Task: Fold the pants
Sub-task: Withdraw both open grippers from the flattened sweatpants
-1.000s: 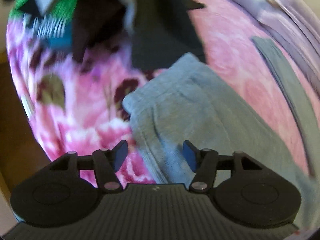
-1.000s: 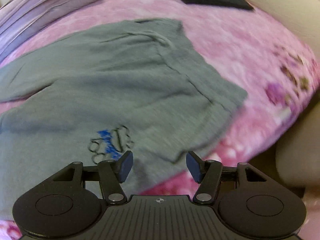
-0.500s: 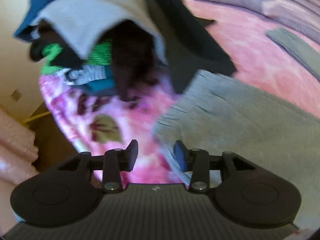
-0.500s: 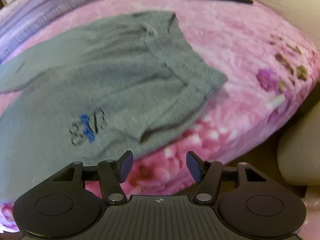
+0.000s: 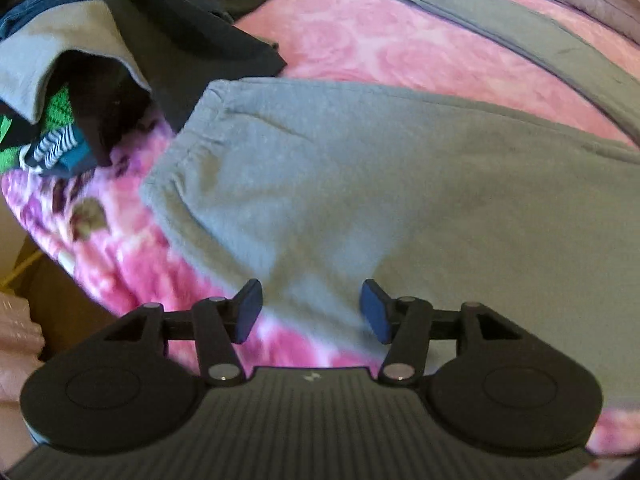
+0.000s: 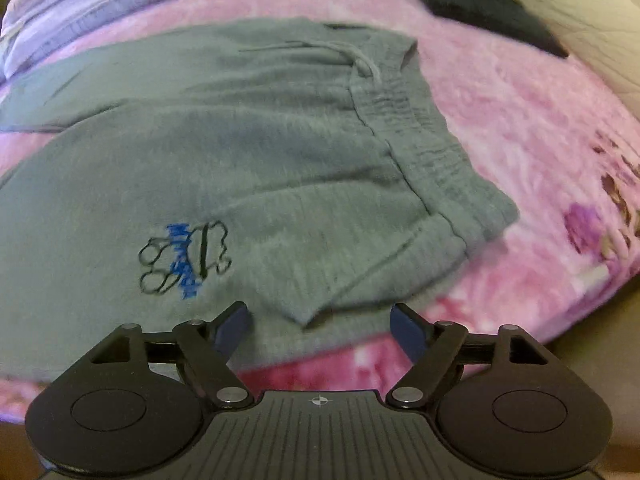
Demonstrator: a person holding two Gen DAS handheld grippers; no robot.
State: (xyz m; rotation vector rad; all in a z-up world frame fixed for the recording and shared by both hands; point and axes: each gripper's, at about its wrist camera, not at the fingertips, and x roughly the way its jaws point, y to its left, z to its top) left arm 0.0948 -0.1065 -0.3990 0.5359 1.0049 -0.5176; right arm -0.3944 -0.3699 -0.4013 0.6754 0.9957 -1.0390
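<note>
On the pink blanket the grey pants are lying flat, and both tools are hovering at the near edge: left gripper gaping wide, empty; right gripper spread wide too, gripping nothing.

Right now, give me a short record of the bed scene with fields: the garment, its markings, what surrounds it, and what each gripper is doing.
garment: grey sweatpants spread flat on the pink floral blanket
waistband: elastic waistband with drawstring, toward the right in the right wrist view
marking: black and blue logo on the near leg
nearby: pile of clothes beside the leg cuff
left gripper: fingers open, over the near leg's edge, holding nothing
right gripper: fingers open, at the near hip edge, holding nothing
</note>
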